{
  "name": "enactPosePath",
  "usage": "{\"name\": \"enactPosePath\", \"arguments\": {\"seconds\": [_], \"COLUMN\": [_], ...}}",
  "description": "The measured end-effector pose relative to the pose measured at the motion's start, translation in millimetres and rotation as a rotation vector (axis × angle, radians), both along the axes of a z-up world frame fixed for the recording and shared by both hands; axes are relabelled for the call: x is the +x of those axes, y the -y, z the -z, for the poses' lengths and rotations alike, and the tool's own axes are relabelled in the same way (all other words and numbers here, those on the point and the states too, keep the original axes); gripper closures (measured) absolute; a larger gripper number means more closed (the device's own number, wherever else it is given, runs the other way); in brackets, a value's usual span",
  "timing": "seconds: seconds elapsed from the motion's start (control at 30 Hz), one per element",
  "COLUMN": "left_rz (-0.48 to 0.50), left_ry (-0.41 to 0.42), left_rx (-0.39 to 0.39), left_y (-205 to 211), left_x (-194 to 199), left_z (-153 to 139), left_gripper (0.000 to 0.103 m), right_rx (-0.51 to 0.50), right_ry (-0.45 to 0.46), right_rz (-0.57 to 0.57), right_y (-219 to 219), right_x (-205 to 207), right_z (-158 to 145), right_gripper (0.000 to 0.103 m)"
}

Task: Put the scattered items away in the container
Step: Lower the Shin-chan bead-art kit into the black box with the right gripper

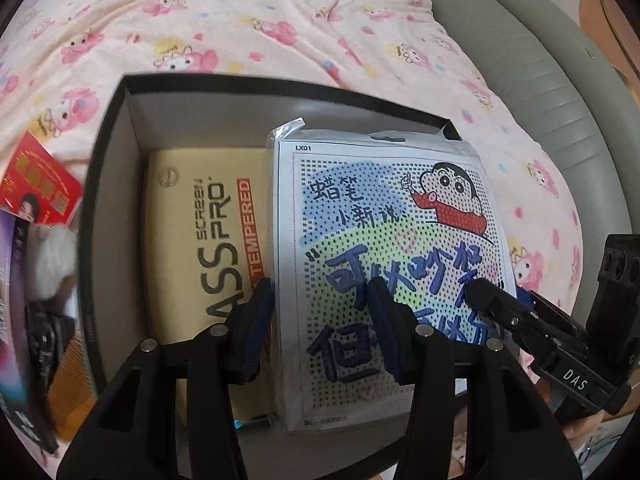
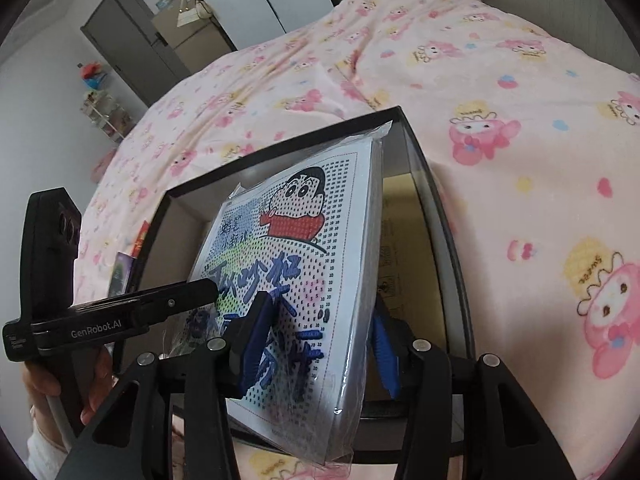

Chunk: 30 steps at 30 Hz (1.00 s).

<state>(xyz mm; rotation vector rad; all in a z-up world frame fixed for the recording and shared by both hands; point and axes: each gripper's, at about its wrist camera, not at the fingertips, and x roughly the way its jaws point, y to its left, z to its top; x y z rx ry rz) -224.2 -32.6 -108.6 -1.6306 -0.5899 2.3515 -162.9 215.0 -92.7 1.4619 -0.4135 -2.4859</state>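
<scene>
Both grippers hold the cartoon packet (image 1: pixel 384 248) over the box (image 1: pixel 120 152) on the bed (image 1: pixel 280 32). The left gripper (image 1: pixel 320 328) and right gripper (image 2: pixel 316 344) jaws squeeze its near edge.

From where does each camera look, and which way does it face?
Left wrist: on the left tongs, looking down into the black box; the right tongs show at right.
Right wrist: on the right tongs, facing across the box to the bed; a hand holds the left tongs.
Shared: both pairs grip the cartoon packet.
</scene>
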Motion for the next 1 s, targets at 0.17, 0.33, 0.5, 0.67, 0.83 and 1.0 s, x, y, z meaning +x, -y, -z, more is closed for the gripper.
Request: {"name": "enactPosePath", "arguments": {"seconds": [0.17, 0.33, 0.5, 0.67, 0.83, 1.0], "left_rz": [0.003, -0.01, -0.006, -0.014, -0.02, -0.042], "left_ry": [0.01, 0.031, 0.043, 0.051, 0.045, 0.034], "left_rx": [0.015, -0.007, -0.041, -0.024, -0.002, 0.006], "left_y": [2.0, 5.8, 4.3, 6.1, 7.4, 10.8], "left_x": [2.1, 7.9, 9.3, 8.9, 9.9, 10.5], "left_z": [8.2, 12.6, 15.0, 16.8, 15.9, 13.3], "left_gripper": [0.054, 0.054, 0.054, 0.054, 0.055, 0.055], "right_rx": [0.035, 0.066, 0.055, 0.039, 0.016, 0.052], "right_ry": [0.006, 0.017, 0.056, 0.055, 0.005, -0.041], "right_rz": [-0.004, -0.036, -0.036, -0.035, -0.015, 0.009], "right_y": [2.6, 15.8, 16.6, 13.2, 9.0, 8.1], "right_x": [1.0, 3.4, -1.9, -2.0, 0.4, 3.1], "right_z": [0.6, 4.9, 14.7, 13.9, 1.1, -8.1], "right_gripper": [0.058, 0.056, 0.056, 0.056, 0.056, 0.056]}}
